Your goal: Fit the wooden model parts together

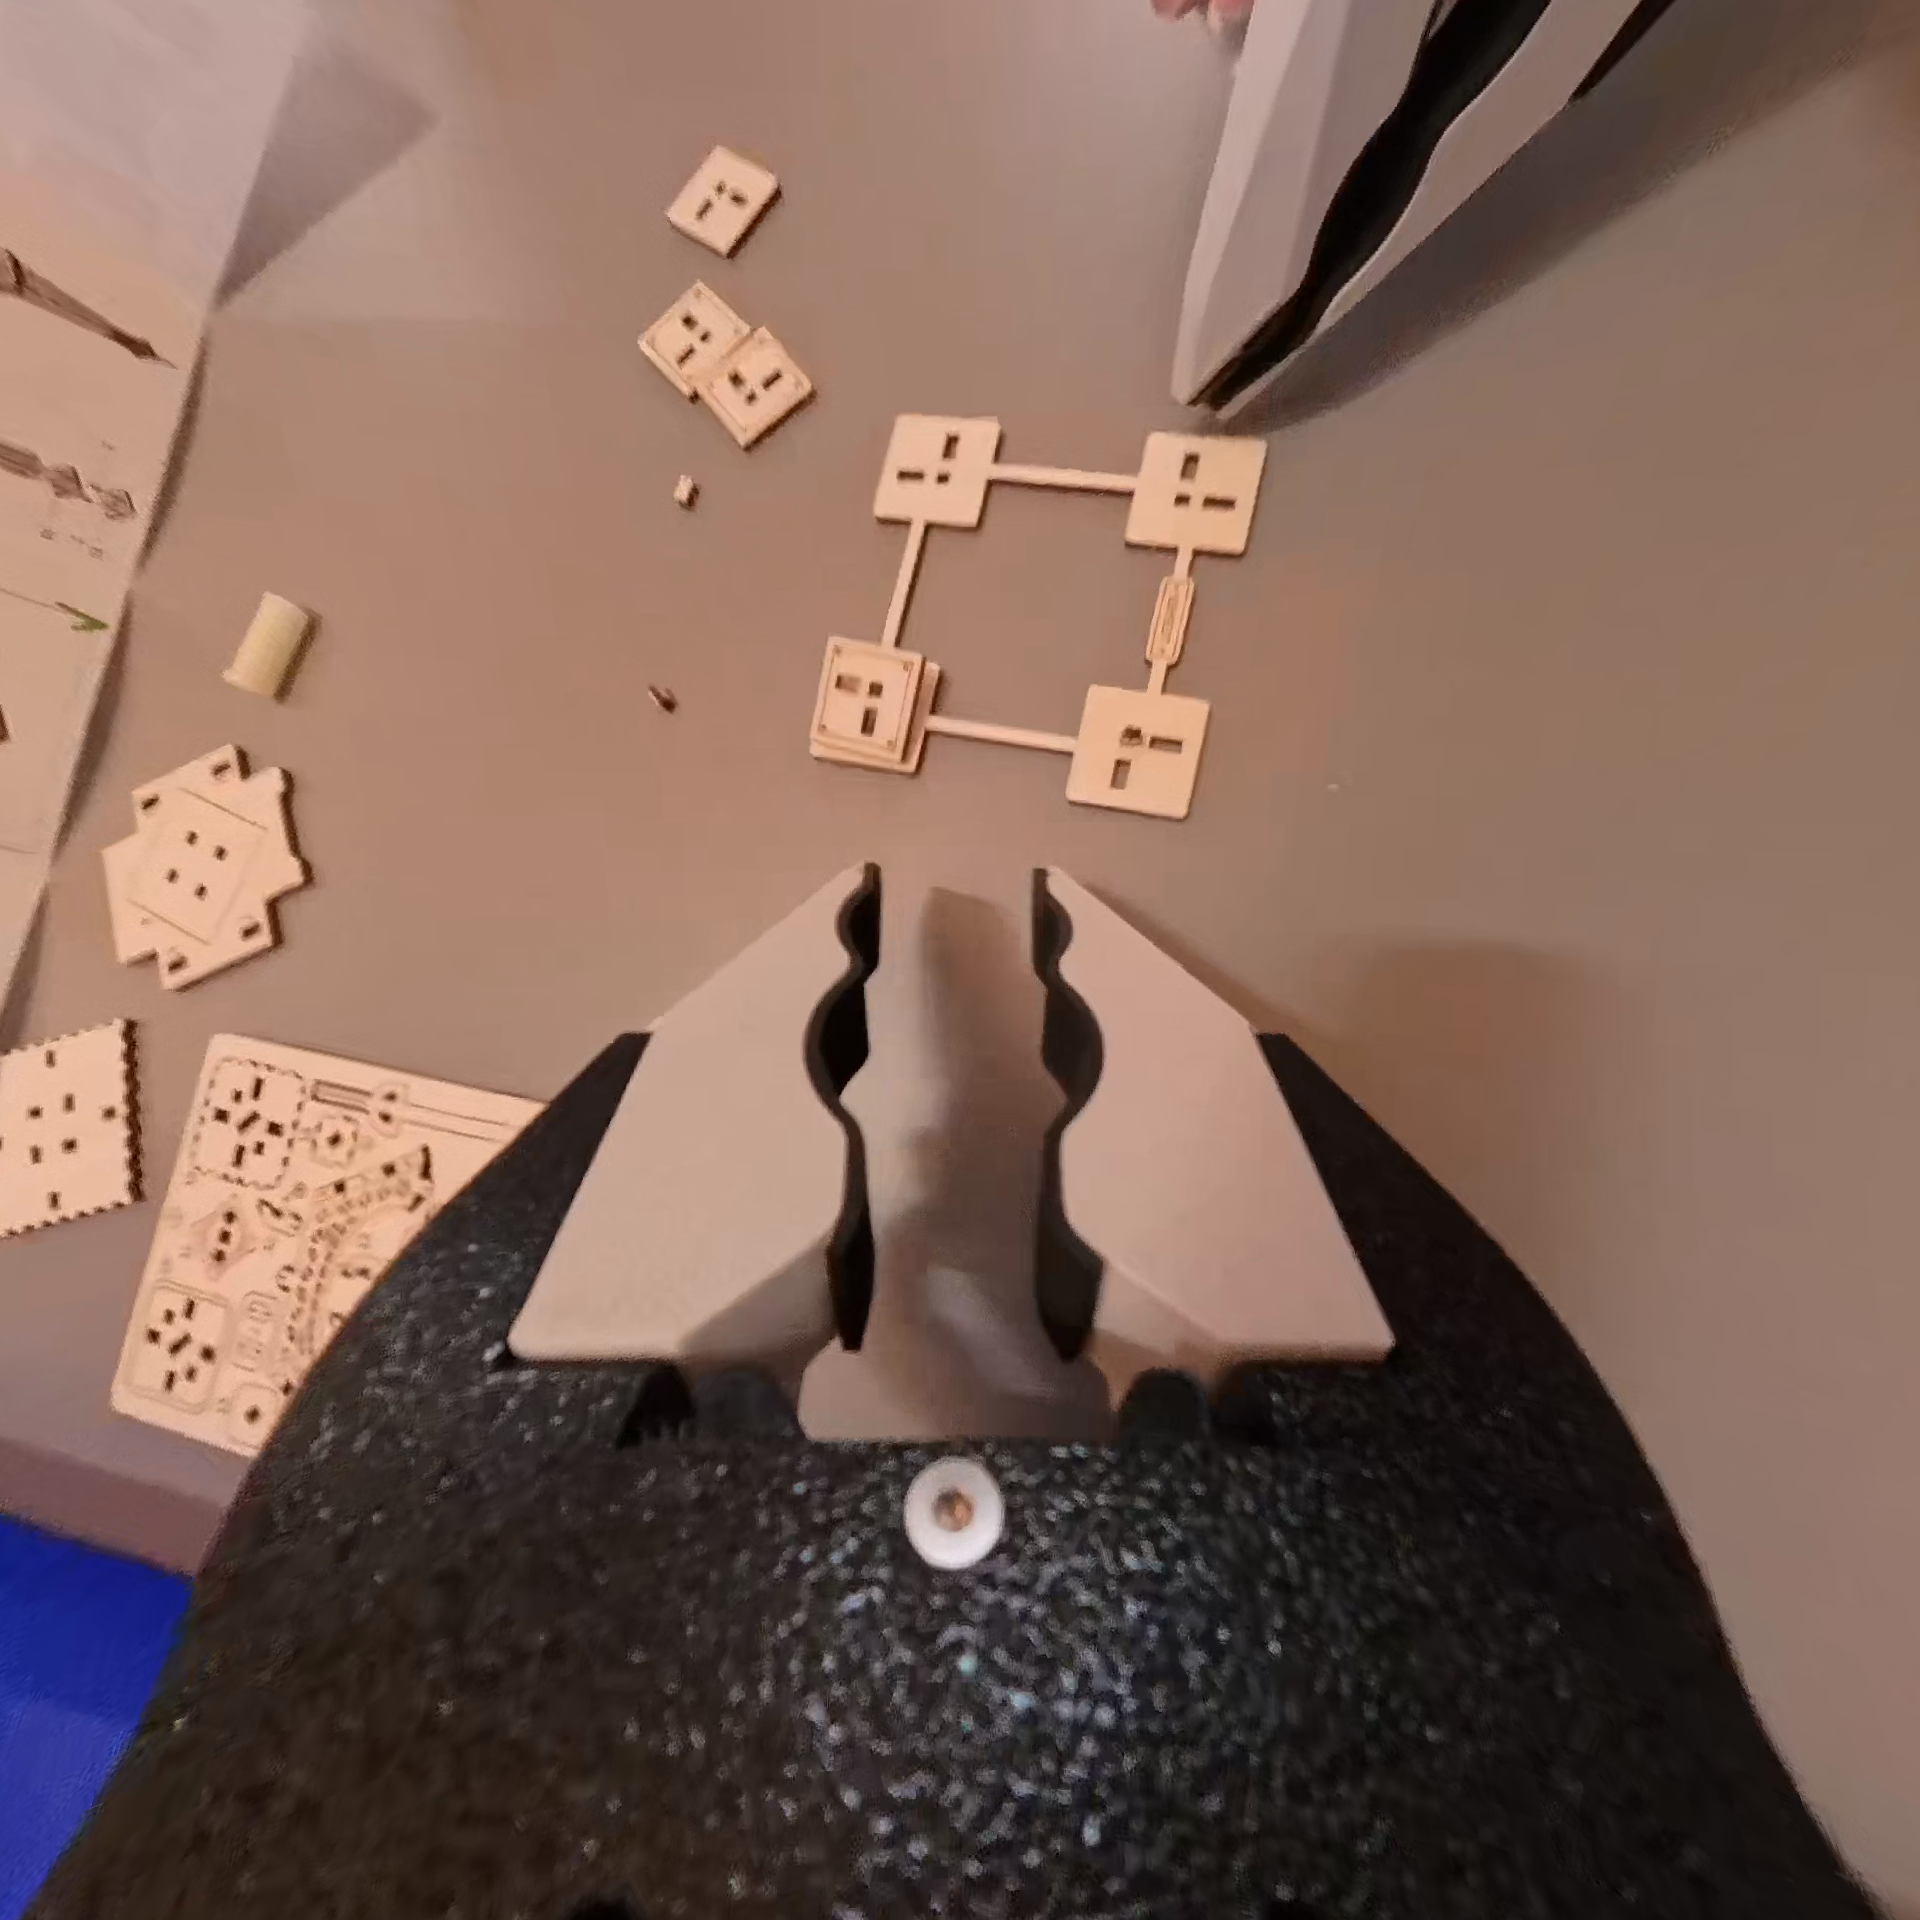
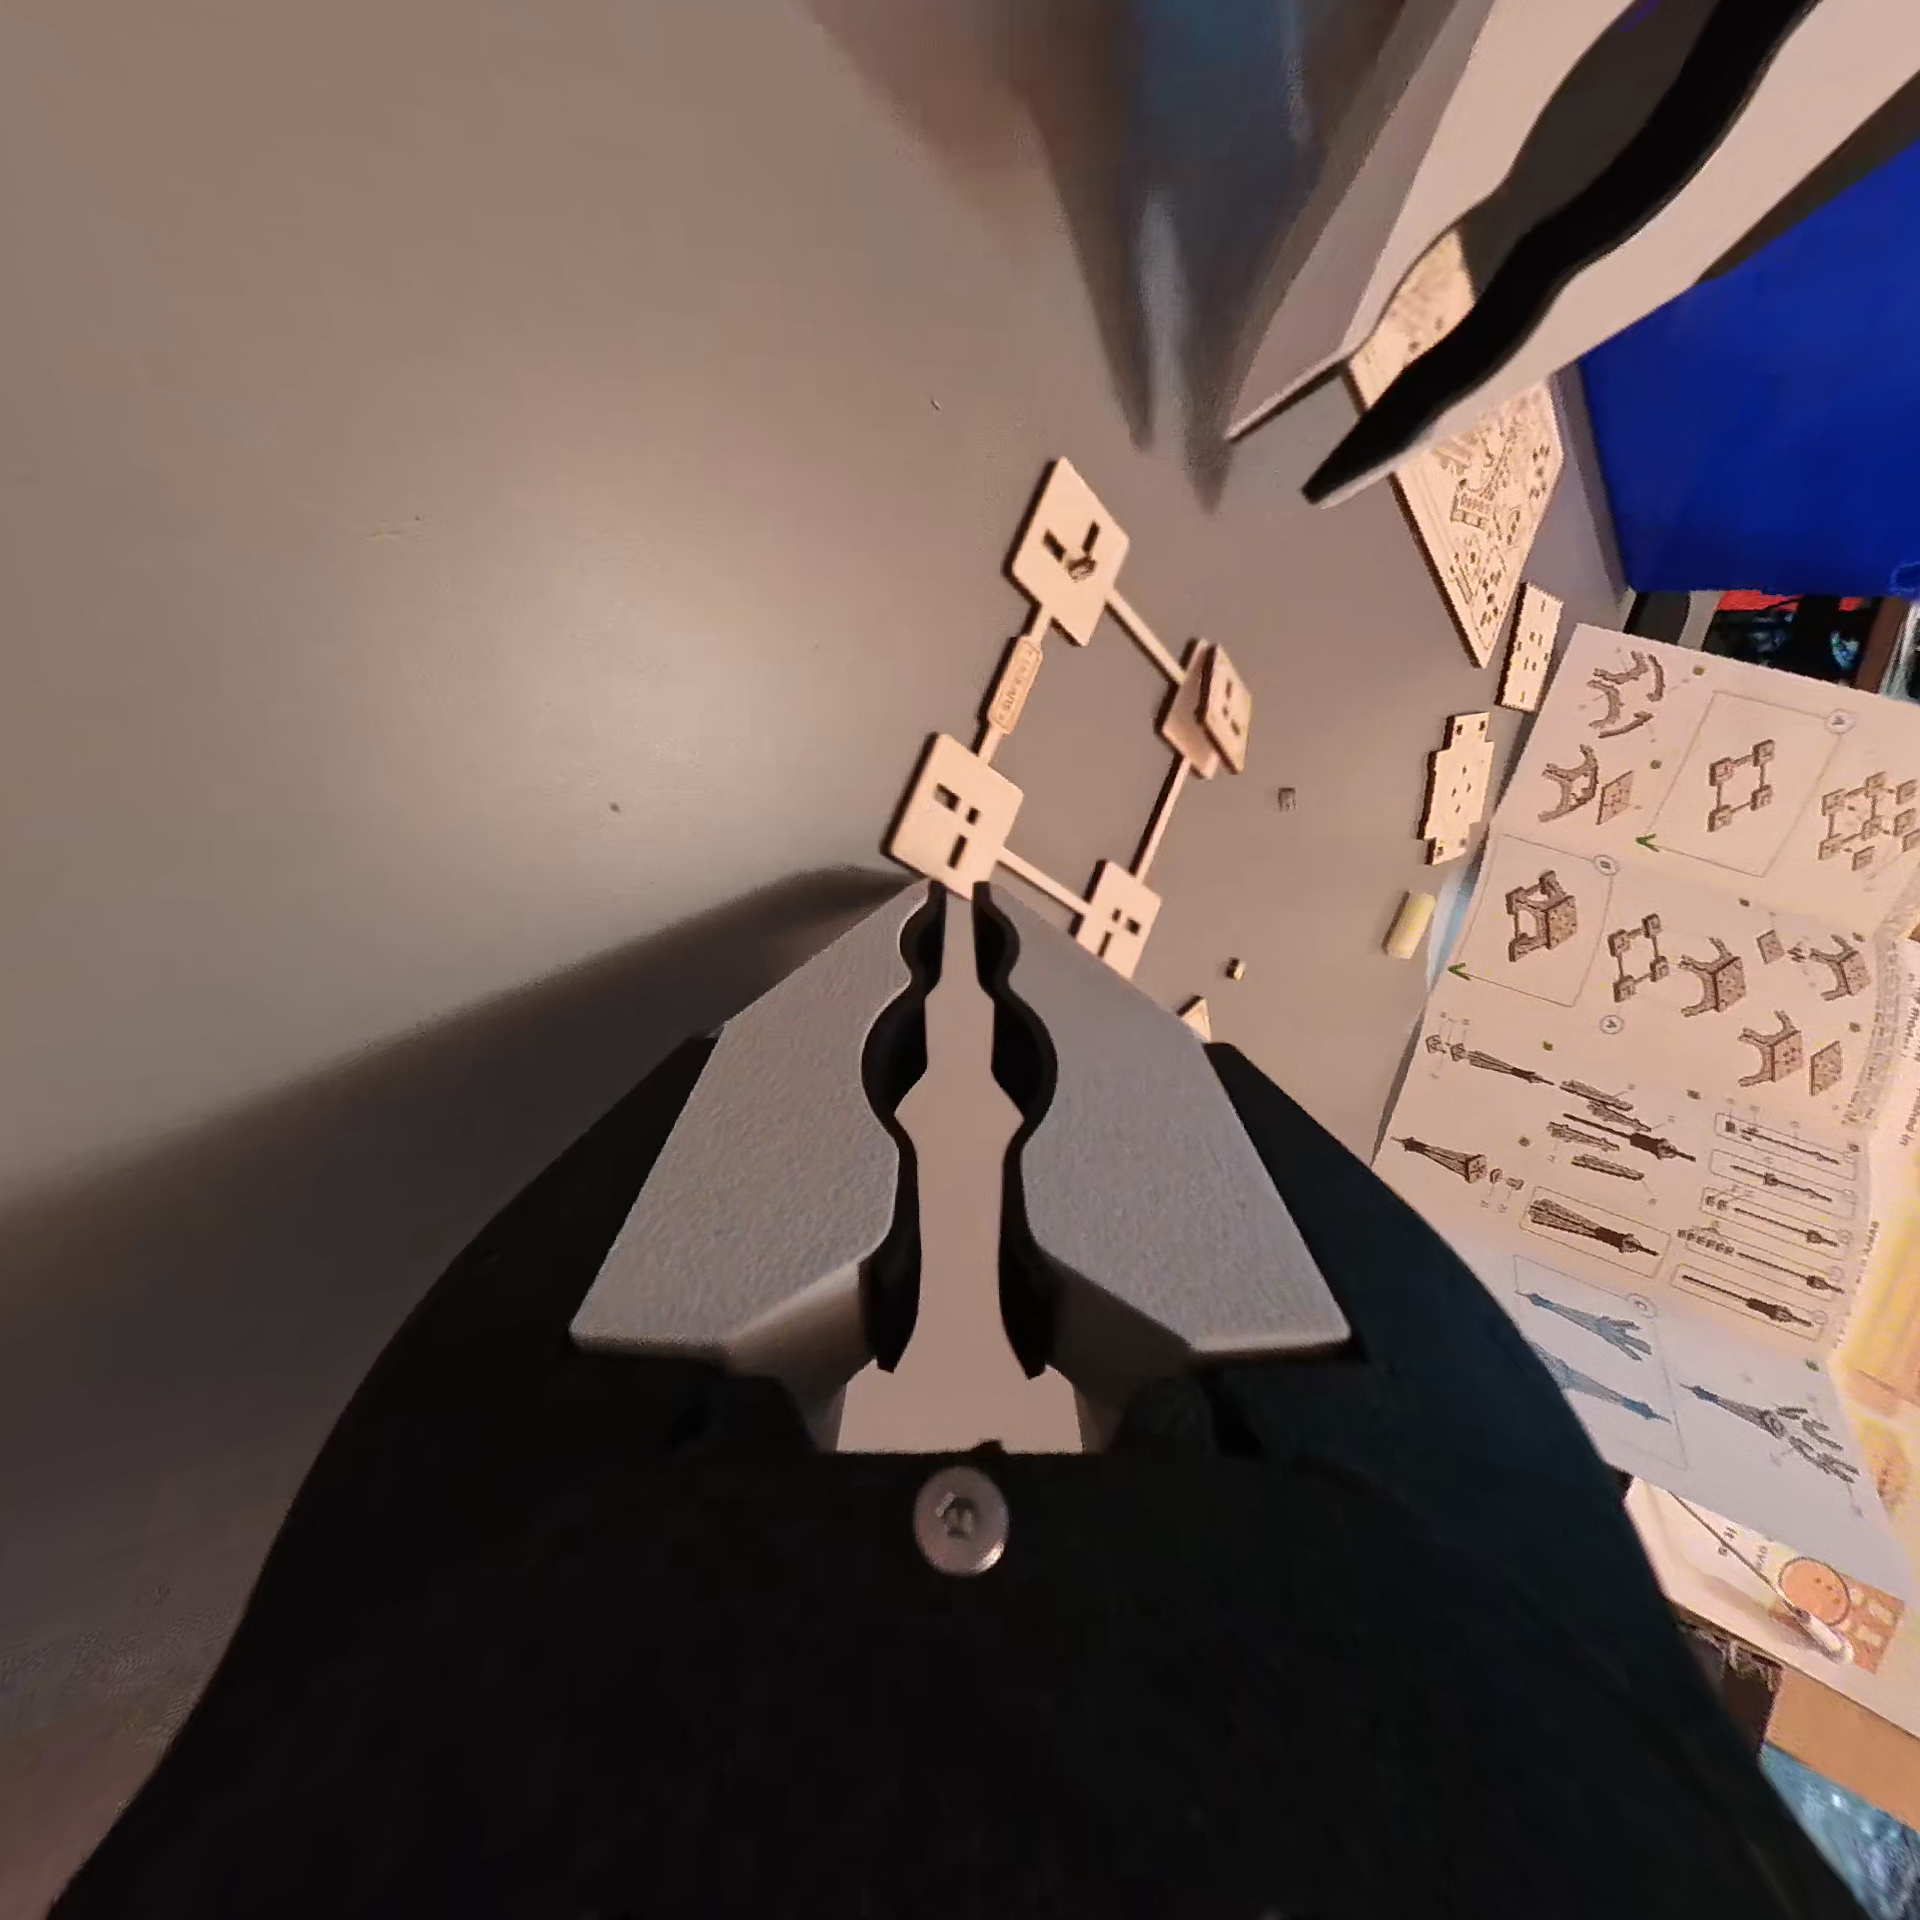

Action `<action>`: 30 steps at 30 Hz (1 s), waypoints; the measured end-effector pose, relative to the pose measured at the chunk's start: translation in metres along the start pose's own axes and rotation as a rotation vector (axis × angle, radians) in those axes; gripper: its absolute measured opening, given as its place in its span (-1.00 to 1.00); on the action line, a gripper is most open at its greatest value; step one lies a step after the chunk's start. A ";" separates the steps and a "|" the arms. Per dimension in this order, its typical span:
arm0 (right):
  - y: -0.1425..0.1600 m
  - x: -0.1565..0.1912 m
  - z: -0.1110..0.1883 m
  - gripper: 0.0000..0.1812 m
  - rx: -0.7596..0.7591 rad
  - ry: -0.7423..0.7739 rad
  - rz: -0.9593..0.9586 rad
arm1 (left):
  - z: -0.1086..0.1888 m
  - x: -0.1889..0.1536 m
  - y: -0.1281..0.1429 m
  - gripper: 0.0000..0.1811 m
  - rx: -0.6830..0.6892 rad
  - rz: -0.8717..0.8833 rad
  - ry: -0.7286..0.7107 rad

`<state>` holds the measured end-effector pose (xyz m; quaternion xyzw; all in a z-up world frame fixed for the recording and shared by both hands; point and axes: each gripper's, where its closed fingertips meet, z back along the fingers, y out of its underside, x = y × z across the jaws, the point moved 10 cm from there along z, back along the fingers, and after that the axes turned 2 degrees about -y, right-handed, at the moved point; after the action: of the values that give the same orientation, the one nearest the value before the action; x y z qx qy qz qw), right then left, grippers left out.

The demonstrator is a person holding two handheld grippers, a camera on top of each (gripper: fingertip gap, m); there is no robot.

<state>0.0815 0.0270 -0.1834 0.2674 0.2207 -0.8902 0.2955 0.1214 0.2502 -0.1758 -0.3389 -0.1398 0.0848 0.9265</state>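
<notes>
Left hand-held gripper point(image 1: 956, 883) above desk point(image 1: 1507, 987), jaws apart, empty. Just ahead: wooden frame point(image 1: 1039, 613) of four squares, flat. Ahead-left: loose square pieces point(image 1: 727, 358), small roll point(image 1: 270, 642). Ahead-right: right hand-held gripper point(image 1: 1210, 395), tips near frame.

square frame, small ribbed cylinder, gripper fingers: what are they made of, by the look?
Square frame: thin pale plywood or similar sheet, unfinished matte; the slots have dark, burnt-looking edges, so likely laser-cut.
Small ribbed cylinder: cream, fine ridges around it; could be plastic or wax, can't tell.
Left gripper fingers: grey matte hard plastic, probably printed, with black wavy inner pads, perhaps rubber.
</notes>
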 end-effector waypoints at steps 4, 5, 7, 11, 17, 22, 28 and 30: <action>0.011 -0.010 0.002 -0.93 -0.040 0.059 -0.072 | -0.003 0.015 -0.018 -0.59 0.001 -0.037 0.039; 0.013 -0.013 0.002 -0.93 -0.063 0.072 -0.092 | -0.005 0.019 -0.023 -0.54 0.005 -0.036 0.075; 0.014 -0.016 0.001 -0.93 -0.114 0.102 -0.130 | -0.013 0.028 -0.031 -0.51 0.020 -0.032 0.133; 0.015 -0.016 -0.004 -0.93 -0.172 0.157 -0.165 | -0.031 0.038 -0.037 -0.49 0.088 -0.051 0.198; 0.018 -0.013 -0.010 -0.94 -0.187 0.229 -0.169 | -0.044 0.043 -0.036 -0.62 0.152 -0.058 0.228; 0.019 -0.016 -0.013 -0.95 -0.218 0.241 -0.190 | -0.049 0.040 -0.037 -0.68 0.168 -0.057 0.251; 0.020 -0.017 -0.014 -0.95 -0.228 0.253 -0.204 | -0.049 0.041 -0.038 -0.74 0.179 -0.058 0.270; 0.021 -0.018 -0.014 -0.95 -0.232 0.261 -0.210 | -0.049 0.041 -0.041 -0.74 0.177 -0.052 0.286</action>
<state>0.1119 0.0269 -0.1886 0.3205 0.3848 -0.8425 0.1988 0.1783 0.2000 -0.1769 -0.2608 -0.0074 0.0238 0.9651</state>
